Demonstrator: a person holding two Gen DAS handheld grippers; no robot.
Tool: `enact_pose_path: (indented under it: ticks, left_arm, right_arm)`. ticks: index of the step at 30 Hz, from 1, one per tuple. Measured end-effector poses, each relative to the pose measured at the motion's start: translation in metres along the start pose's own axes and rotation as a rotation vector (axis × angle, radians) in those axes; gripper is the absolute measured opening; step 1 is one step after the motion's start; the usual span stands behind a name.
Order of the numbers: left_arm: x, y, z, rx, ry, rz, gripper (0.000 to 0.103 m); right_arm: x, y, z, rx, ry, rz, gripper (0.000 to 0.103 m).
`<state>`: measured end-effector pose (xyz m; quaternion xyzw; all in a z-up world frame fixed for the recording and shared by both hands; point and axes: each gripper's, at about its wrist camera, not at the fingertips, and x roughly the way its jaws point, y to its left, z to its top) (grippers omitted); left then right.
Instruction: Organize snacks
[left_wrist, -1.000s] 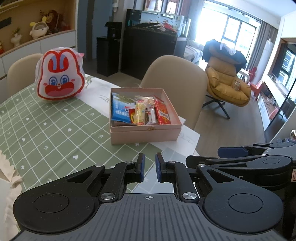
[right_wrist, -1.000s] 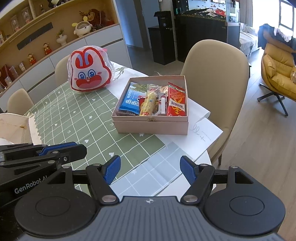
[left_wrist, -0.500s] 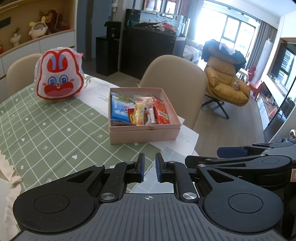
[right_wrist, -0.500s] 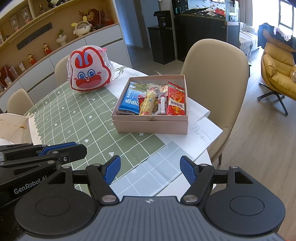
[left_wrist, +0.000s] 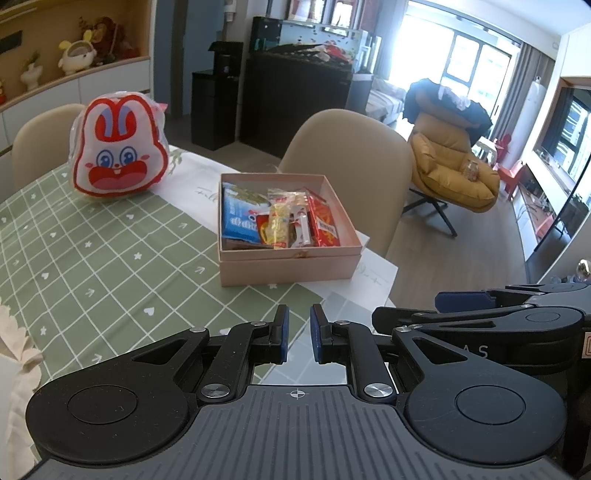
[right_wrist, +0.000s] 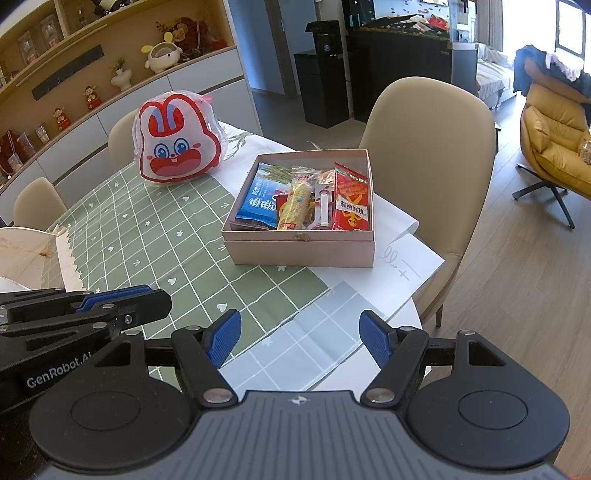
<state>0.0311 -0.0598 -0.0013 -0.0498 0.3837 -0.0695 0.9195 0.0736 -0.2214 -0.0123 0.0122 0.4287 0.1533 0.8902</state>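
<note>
pink box (right_wrist: 301, 251) and both grippers as before: left fingers (left_wrist: 282, 334) closed, right fingers (right_wrist: 225, 338) open, empty

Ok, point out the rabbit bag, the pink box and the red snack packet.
rabbit bag (right_wrist: 177, 147), right wrist view, on its printed face
pink box (right_wrist: 301, 253), right wrist view, on its front wall
red snack packet (right_wrist: 351, 199), right wrist view, on its middle

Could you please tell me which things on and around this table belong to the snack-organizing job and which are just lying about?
Job: pink box; snack packets inside it; rabbit-face bag.
Lying about: beige chair; yellow armchair; shelf ornaments; paper sheet.
</note>
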Motion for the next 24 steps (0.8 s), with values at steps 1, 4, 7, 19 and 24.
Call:
enact_pose_path:
  ticks: [1, 4, 7, 19, 24]
  left_arm:
    - [0.0, 0.001, 0.001, 0.001, 0.0, -0.001, 0.016]
    - [0.001, 0.0, -0.001, 0.004, 0.004, -0.002, 0.016]
    - [0.002, 0.0, -0.002, 0.006, 0.008, 0.0, 0.016]
    - [0.013, 0.002, -0.004, 0.017, 0.011, -0.019, 0.016]
    - [0.025, 0.012, -0.006, -0.043, 0.034, 0.003, 0.016]
  right_arm:
    - [0.0, 0.0, 0.0, 0.0, -0.001, 0.0, 0.072]
    - [0.0, 0.0, 0.0, 0.003, -0.001, 0.0, 0.072]
    - [-0.001, 0.001, 0.0, 0.008, -0.003, 0.001, 0.072]
    - [-0.004, 0.001, 0.0, 0.019, -0.01, -0.001, 0.072]
    - [-0.002, 0.002, 0.002, 0.019, -0.007, -0.009, 0.072]
